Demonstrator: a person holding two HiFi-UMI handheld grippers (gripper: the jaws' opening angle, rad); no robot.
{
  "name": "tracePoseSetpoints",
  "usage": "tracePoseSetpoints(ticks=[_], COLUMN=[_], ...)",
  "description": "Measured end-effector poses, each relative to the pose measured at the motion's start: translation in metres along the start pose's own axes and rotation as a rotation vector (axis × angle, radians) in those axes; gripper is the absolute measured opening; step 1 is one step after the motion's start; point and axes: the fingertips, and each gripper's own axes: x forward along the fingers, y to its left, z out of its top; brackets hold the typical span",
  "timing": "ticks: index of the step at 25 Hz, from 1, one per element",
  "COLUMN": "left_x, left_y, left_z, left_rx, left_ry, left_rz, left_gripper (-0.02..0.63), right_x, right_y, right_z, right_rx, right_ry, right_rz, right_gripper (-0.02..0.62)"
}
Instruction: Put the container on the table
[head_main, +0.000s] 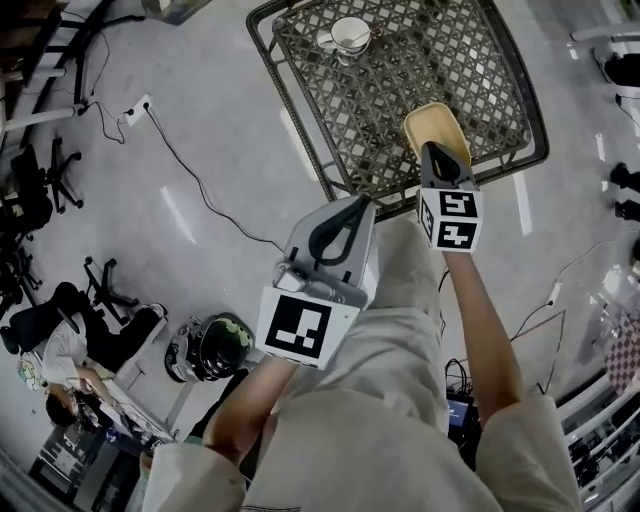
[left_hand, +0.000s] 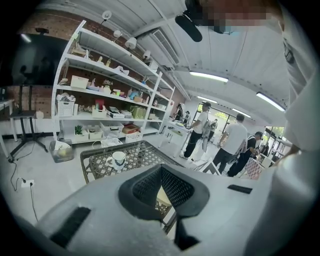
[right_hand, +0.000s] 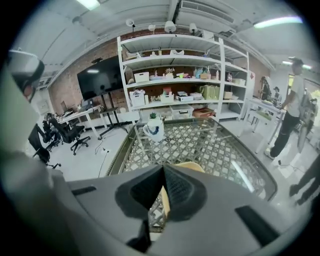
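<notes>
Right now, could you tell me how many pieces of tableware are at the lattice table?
2. A white cup stands near the far edge of the table; a yellow container is at the near edge, clamped in the right gripper. Nothing seems hidden.

**A Tally by Kind**

Two grippers are counted: the left gripper (head_main: 352, 212) and the right gripper (head_main: 438, 152), and one marker cube is carried on each. One yellow container (head_main: 435, 122) is seen at the right gripper's tips. One white cup (head_main: 350, 35) is found farther ahead of those tips. One lattice-topped table (head_main: 420, 62) is counted under both items. Beyond the right gripper, one white shelving unit (right_hand: 175, 75) and one dark screen (right_hand: 97, 75) are seen. At least three standing people (left_hand: 233, 142) are counted ahead of the left gripper, toward its right.
</notes>
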Motion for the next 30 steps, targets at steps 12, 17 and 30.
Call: tracePoseSetpoints(ticks=[12,17,30], left_x=[-0.021,-0.036,-0.069], left_y=[-0.01,-0.016,-0.014], left_z=[0.047,0.061,0.087], left_rx=[0.055,0.059,0.131], left_ry=[-0.11,-0.147,-0.236], left_rz=[-0.015,-0.027,-0.004], left_gripper=[0.023,0.023,0.023], right_x=[-0.109,-0.16,-0.248], right_y=[-0.003,0.012,0.052], right_z=[0.096,0.137,0.172], right_rx=[0.041,0.014,-0.103], right_ry=[-0.274,-0.37,-0.479], right_rz=[-0.055,-0.043,0.023], right_gripper=[0.017,0.017,0.017])
